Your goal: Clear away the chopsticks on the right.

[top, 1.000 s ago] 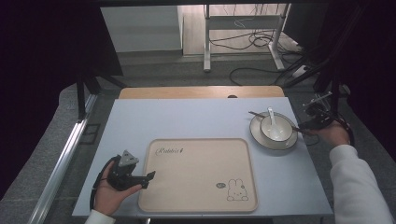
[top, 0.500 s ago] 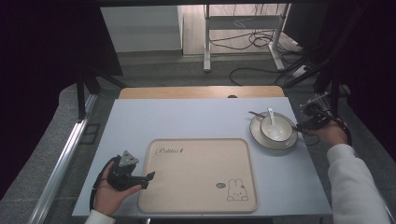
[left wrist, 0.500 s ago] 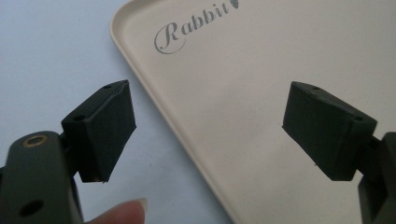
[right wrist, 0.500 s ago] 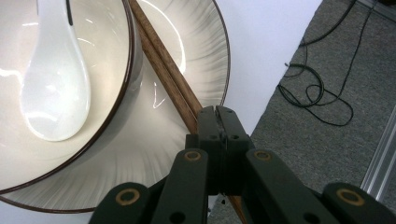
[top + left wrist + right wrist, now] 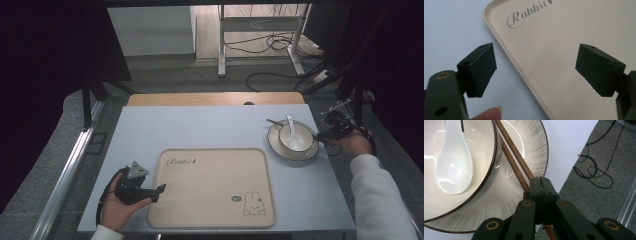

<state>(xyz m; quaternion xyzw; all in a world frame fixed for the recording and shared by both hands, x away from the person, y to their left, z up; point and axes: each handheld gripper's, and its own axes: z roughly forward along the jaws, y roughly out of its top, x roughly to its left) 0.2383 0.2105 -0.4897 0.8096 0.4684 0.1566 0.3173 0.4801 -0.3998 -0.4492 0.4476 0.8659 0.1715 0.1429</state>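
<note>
The high view looks from above the near edge, forward and down over the whole table [image 5: 210, 127], with the floor beyond it. The left gripper view sits very close above the near left corner of the tray [image 5: 564, 50], which the high view also shows [image 5: 212, 187]. The right gripper view looks closely at the bowl [image 5: 456, 170] and plate [image 5: 524, 150] at the far right, shared with the high view.
</note>
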